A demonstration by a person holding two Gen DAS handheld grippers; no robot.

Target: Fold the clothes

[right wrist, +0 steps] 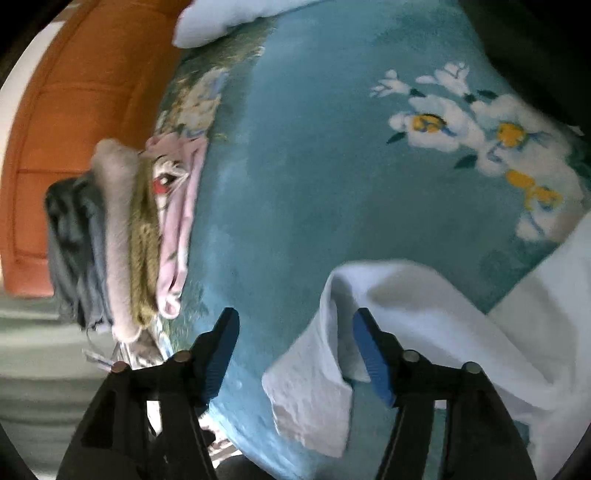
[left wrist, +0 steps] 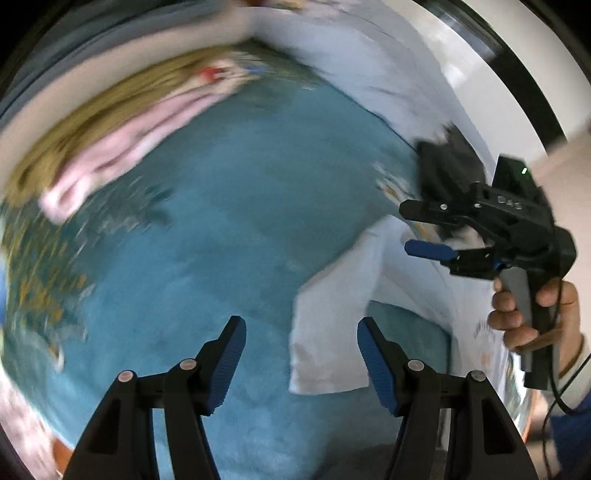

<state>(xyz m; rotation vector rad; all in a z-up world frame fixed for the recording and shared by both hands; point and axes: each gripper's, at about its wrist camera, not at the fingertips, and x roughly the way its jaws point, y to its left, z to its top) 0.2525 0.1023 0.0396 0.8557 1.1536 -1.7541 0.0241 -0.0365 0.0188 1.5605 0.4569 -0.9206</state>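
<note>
A white garment lies on a teal flowered blanket, one folded flap reaching towards me. My left gripper is open and empty above the blanket, just left of the flap. My right gripper, held by a hand at the right of the left wrist view, is open with white cloth bunched behind its jaws. In the right wrist view the right gripper is open; the white garment drapes over and around its right finger.
A stack of folded clothes, pink, olive, beige and grey, sits at the blanket's left edge; it also shows blurred in the left wrist view. An orange headboard stands behind it. A pale blue cloth lies at the far edge.
</note>
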